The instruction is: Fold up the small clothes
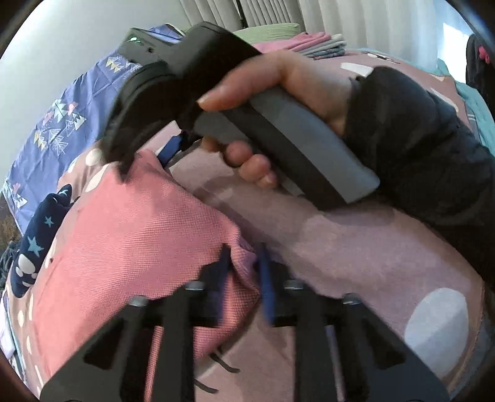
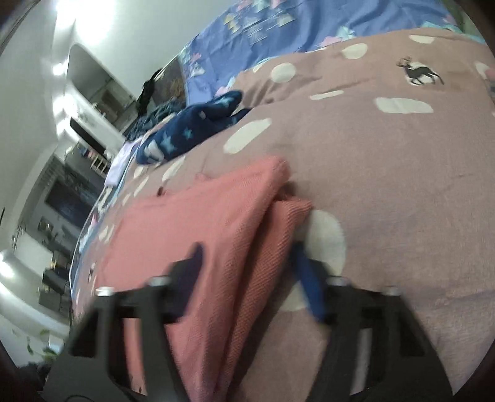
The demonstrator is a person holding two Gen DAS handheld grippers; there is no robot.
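Pink woven cloth fills the space between the fingers of both grippers. The left gripper (image 1: 244, 263) is clamped on a corner of the pink garment (image 1: 130, 235), its dark blue pads pinching a bunched edge of the fabric where it meets the bedspread. The right gripper (image 2: 247, 263) has folds of the same pink garment (image 2: 222, 216) between its fingers; they look pressed onto the bunched cloth, so it grips it, though motion blur softens the pads. No earlier view is at hand.

In the left wrist view the right gripper (image 1: 123, 167) shows from outside, with its black body tipped down onto the far edge of the garment. A person's hand (image 1: 272, 102) wraps the grey handle, thumb along the top and fingers curled beneath, and a dark sleeve (image 1: 417, 148) covers the wrist.

The garment lies on a mauve bedspread (image 2: 386, 185) printed with pale ovals and a small dark animal figure (image 2: 420, 74). Beside the garment, toward the far left, rests a navy piece with light stars (image 2: 191, 130). Beyond it spreads a blue patterned sheet (image 2: 309, 24). At the far end of the bed in the left wrist view sits a stack of folded clothes (image 1: 321, 46) in pink and grey.
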